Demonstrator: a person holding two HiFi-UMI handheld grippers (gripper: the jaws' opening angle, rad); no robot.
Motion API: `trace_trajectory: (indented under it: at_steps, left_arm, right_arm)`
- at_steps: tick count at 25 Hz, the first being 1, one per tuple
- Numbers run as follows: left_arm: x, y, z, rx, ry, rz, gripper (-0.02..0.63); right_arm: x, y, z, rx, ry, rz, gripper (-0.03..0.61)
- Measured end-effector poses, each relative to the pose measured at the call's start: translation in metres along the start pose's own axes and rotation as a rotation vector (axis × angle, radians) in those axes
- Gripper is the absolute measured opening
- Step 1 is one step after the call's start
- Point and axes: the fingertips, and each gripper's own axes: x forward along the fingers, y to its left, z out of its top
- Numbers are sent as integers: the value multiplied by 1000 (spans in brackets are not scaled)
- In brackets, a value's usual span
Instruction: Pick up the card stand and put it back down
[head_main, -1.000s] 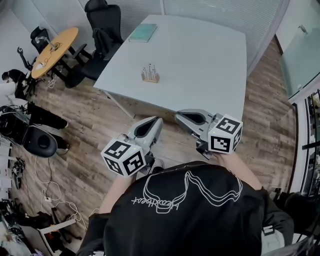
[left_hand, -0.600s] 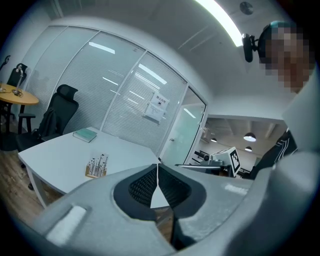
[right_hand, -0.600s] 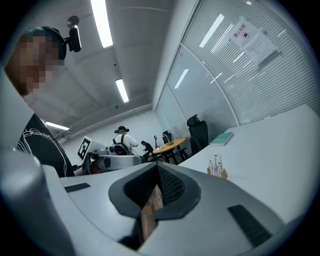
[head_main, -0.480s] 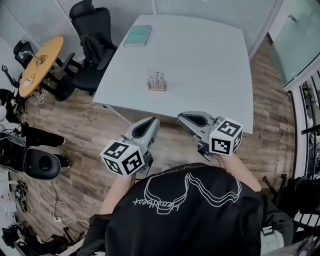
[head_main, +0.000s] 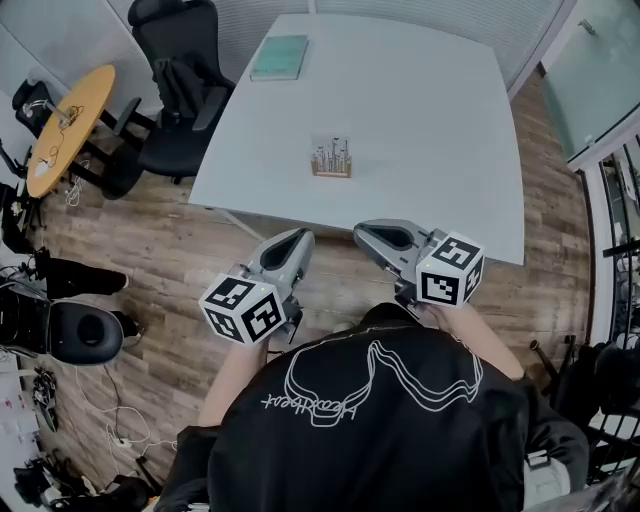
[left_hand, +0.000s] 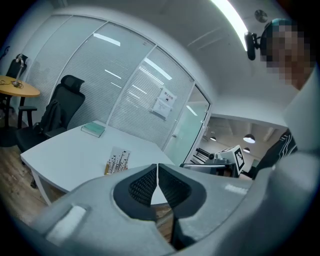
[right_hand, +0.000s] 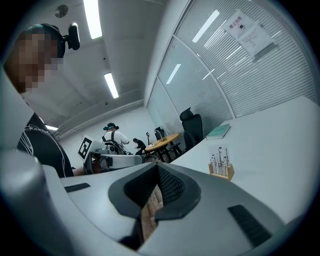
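Note:
The card stand (head_main: 331, 160), a small wooden base with thin wire clips, stands on the white table (head_main: 420, 110) near its front edge. The same card stand (left_hand: 117, 162) shows in the left gripper view, and the card stand (right_hand: 221, 165) shows in the right gripper view. My left gripper (head_main: 295, 238) hangs over the wood floor in front of the table, shut and empty. My right gripper (head_main: 362, 234) is beside it, just short of the table edge, also shut on nothing. Both point toward the table, well short of the stand.
A teal book (head_main: 280, 57) lies at the table's far left corner. A black office chair (head_main: 180, 60) stands left of the table, with a round wooden table (head_main: 65, 125) further left. Cables and bags litter the floor (head_main: 150, 300) on the left. People stand in the background (right_hand: 112, 135).
The view has shifted: the table and stand now lie a little further right and lower in the head view. Both grippers keep their pose, shut.

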Motion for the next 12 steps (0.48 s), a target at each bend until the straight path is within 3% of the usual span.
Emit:
trace_trajectory:
  at_steps: [12]
  left_arm:
    - [87,84,-2,-16,89,35,18]
  right_arm:
    - [31,-123,4,74,1,-88,9]
